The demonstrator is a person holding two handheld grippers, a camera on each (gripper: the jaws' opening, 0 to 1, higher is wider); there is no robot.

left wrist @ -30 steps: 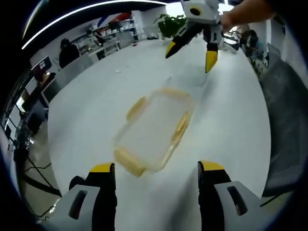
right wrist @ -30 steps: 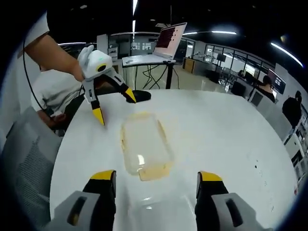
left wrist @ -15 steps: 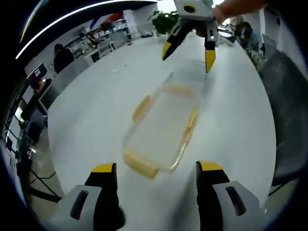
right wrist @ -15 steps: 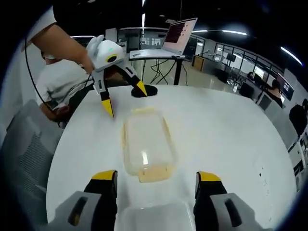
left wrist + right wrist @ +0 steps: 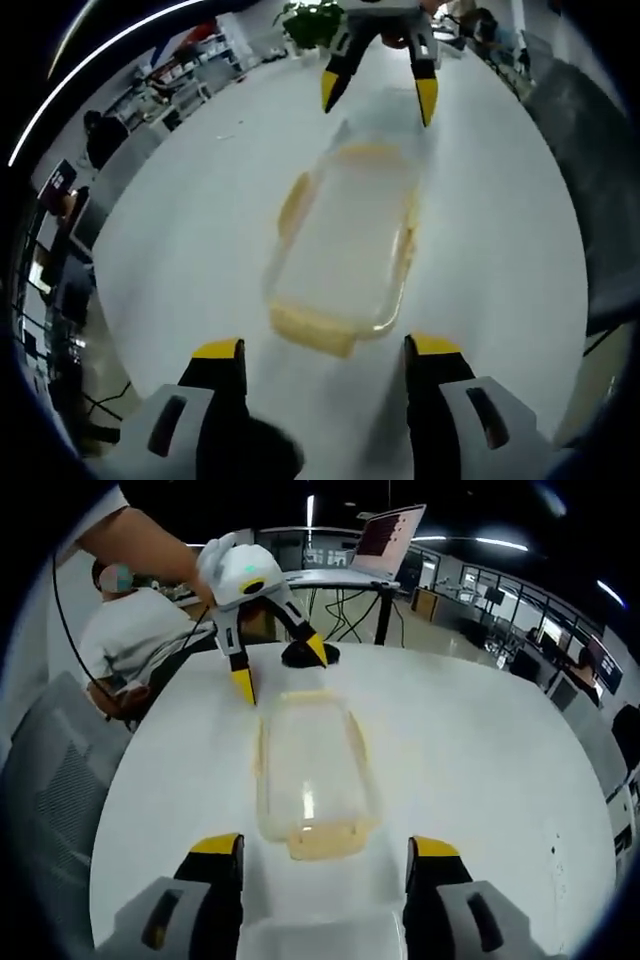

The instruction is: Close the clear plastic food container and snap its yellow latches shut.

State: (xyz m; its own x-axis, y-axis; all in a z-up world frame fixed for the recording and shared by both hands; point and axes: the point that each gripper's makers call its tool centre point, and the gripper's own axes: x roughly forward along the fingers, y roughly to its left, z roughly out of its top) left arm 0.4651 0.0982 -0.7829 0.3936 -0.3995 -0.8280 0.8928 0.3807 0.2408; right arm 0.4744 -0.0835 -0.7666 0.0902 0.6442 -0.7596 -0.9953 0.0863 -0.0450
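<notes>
The container [image 5: 345, 250] is seen as clear plastic edged with pale yellow latches [image 5: 295, 203], set on a plain white table [image 5: 200, 230]. Both the left gripper [image 5: 318, 350] and the right gripper [image 5: 318, 845] are shown with grey bodies, black jaws and bright yellow tips. A grey mesh-patterned chair [image 5: 45, 780] is seen at the table's left, and a black object [image 5: 310, 656] at its far edge.

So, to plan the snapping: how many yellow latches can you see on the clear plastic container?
4: on the clear plastic food container, one yellow latch per side: near end, far end, left, right.
</notes>
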